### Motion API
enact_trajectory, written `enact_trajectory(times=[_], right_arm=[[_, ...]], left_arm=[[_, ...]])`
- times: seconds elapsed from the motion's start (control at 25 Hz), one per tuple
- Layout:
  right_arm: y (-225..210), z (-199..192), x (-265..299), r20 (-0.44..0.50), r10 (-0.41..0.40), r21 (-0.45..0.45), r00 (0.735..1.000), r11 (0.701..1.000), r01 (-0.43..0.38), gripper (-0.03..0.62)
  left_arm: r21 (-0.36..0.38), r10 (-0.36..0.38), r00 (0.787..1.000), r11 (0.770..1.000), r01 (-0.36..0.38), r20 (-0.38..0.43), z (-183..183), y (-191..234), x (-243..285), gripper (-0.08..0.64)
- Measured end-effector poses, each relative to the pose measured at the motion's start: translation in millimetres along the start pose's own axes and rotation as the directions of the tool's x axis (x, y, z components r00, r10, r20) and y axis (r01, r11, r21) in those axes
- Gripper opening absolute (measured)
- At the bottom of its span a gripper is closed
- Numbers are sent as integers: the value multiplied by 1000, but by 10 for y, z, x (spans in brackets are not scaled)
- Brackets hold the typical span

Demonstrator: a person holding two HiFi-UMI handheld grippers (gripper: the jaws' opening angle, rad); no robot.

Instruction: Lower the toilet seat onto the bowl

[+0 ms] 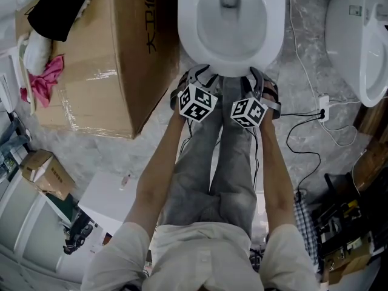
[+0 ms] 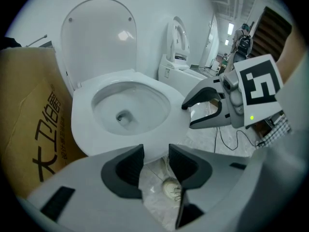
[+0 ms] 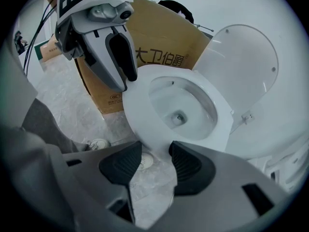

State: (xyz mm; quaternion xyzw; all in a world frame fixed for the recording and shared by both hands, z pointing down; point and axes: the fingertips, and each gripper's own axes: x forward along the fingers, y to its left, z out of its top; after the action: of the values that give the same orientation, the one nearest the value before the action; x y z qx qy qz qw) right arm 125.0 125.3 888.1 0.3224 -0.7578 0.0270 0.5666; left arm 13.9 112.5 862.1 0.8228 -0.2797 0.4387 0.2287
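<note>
Both grippers hang side by side at the toilet's front edge. The left gripper point(image 1: 200, 76) and the right gripper point(image 1: 259, 80) each have their fingers released, with nothing gripped between them. The toilet seat point(image 2: 83, 114) lies flat on the bowl point(image 1: 242, 38) just ahead of the fingertips. Its lid point(image 2: 99, 37) stands upright at the far end. A cardboard box point(image 1: 97, 59) sits left of the left fingers.
</note>
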Motion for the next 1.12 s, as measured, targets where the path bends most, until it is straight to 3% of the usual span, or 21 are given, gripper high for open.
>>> enact_trajectory(times=[0.36,0.76,1.12], right_arm=[[73,-46,131,-15,38,6,999,999,-38,200],[76,6,86,14,78,116,997,990,-79,201],[-279,418,-382,180,-27,297,983,955,-28,48]], left_arm=[[-28,15,1000,999,-16,-13,-51,91,102,178],[-51,22,1000,998,-22,6,-15,125,60,175],[-67,56,992,997,-49,115,310,166,-301,98]])
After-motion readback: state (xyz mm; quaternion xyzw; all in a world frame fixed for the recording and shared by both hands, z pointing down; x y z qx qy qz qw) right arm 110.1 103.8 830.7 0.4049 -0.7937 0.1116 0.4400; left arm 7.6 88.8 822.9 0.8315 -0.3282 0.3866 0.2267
